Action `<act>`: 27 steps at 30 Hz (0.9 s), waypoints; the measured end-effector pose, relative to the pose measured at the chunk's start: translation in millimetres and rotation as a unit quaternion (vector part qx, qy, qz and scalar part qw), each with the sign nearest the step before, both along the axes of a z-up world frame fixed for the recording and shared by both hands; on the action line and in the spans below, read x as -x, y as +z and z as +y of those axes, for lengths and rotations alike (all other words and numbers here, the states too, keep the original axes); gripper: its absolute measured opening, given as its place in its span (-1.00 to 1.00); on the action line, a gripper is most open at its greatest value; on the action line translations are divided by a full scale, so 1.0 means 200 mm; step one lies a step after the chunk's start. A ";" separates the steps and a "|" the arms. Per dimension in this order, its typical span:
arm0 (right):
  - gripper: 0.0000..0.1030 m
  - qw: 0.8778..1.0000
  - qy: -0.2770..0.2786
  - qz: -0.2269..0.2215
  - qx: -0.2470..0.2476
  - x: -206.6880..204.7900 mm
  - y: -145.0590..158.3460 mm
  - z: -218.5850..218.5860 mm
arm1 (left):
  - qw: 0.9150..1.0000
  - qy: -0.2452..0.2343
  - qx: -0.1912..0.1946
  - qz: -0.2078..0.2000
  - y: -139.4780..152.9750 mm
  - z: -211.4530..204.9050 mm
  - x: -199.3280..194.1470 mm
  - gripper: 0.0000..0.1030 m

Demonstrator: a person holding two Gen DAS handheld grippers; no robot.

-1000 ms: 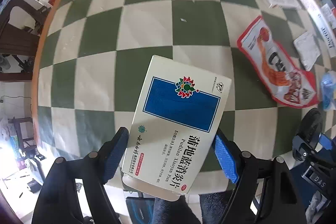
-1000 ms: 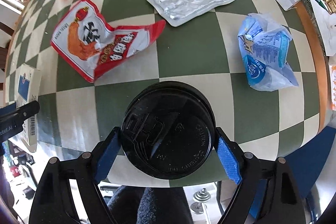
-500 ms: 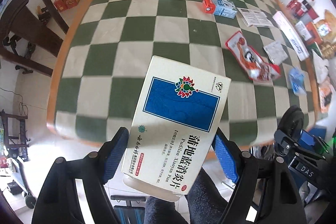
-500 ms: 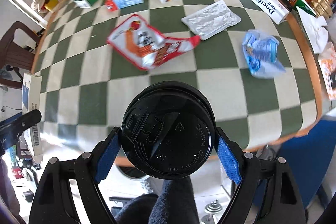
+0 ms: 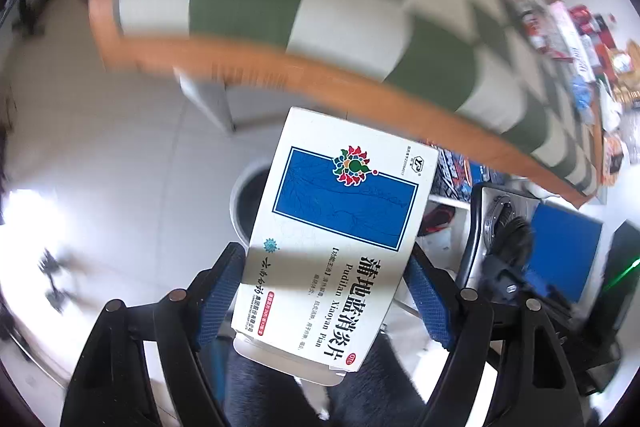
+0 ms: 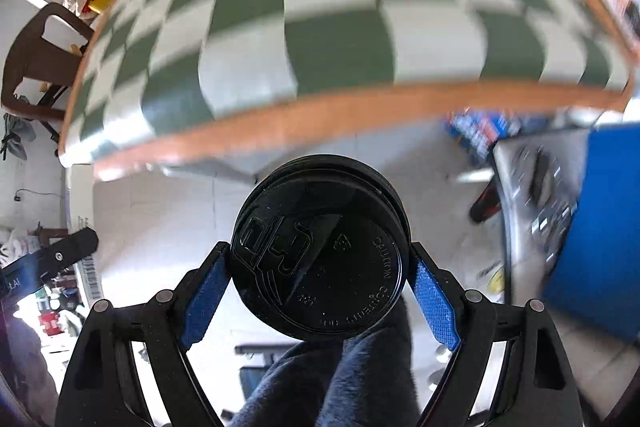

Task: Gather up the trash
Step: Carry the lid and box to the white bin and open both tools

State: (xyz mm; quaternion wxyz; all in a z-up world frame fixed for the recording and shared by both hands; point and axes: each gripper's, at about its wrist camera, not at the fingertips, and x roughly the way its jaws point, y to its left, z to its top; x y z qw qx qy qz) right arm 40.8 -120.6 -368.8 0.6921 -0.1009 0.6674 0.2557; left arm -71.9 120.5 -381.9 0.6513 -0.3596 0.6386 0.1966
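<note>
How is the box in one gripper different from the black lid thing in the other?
The medicine box is flat, rectangular and white with a blue panel; the black cup lid is round and all black. The box carries big printed writing; the lid has only raised lettering. Both are clamped between blue pads, off the table.

Floor left of the white bin [image 5: 244, 205] is bare, open for passing; surface edge [image 5: 328, 77] overhangs behind it, blue panel [image 5: 564, 251] blocks right.
</note>
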 end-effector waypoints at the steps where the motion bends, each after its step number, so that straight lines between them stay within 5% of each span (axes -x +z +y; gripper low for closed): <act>1: 0.69 1.000 0.001 0.012 -0.002 0.03 -0.07 0.01 | 1.000 0.011 0.019 -0.001 -0.10 0.00 0.02 0.51; 11: 0.70 0.996 0.008 0.093 0.000 0.18 -1.10 0.10 | 0.993 0.053 0.104 0.003 -1.07 0.02 -0.01 0.55; 16: 0.73 0.992 0.037 0.122 0.004 0.24 -1.60 0.21 | 0.995 0.033 0.084 0.038 -1.47 0.02 0.00 0.78; 21: 1.00 0.988 0.068 0.138 0.023 0.31 -2.00 0.31 | 0.998 0.009 0.031 0.059 -1.61 0.05 0.08 1.00; 27: 1.00 0.990 0.075 0.100 0.068 0.35 -2.10 0.32 | 0.994 -0.027 -0.040 0.100 -1.58 0.04 0.19 1.00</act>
